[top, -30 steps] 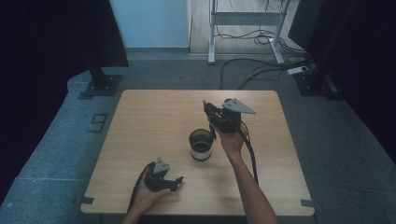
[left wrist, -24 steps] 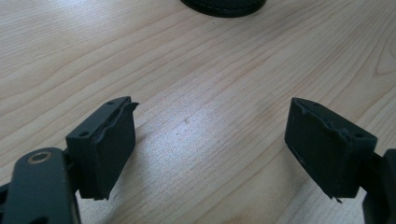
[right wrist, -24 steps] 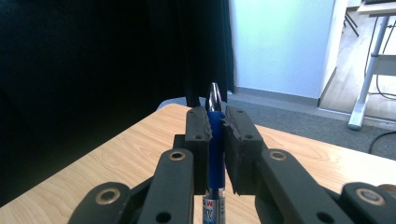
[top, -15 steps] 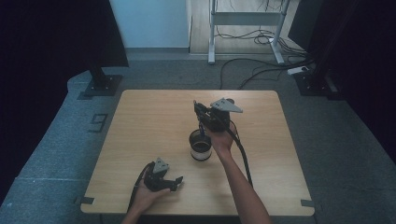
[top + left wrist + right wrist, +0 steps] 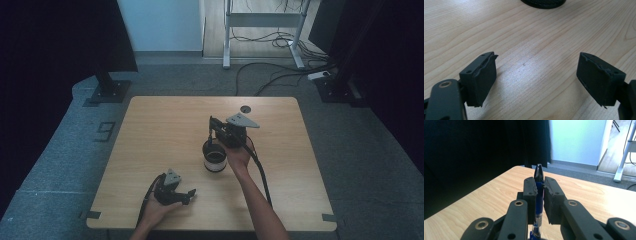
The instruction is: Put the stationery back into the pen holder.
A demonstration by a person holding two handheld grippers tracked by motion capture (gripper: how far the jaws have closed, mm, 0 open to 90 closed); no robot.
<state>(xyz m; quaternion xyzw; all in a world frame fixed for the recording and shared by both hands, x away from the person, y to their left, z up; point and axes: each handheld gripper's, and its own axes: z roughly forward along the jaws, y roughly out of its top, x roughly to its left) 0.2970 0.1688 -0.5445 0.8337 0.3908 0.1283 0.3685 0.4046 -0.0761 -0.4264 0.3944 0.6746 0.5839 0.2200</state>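
We see the right claw (image 5: 539, 188) clamped on a blue plastic pen (image 5: 538, 195), just above the round black-rimmed cup (image 5: 215, 156) mid light wooden desk (image 5: 165, 130). Left claw (image 5: 536, 75) gapes wide, holding nothing, resting near the desk's front edge.

Table (image 5: 165, 125): far half and left side bare wood, open for passage. Cup (image 5: 215, 159): stands near the centre, the sole standing obstacle. Right gripper (image 5: 216, 131): hangs directly above the cup, blocking its mouth. Left gripper (image 5: 186, 194): lies at the near edge, with bare wood between it and the cup.
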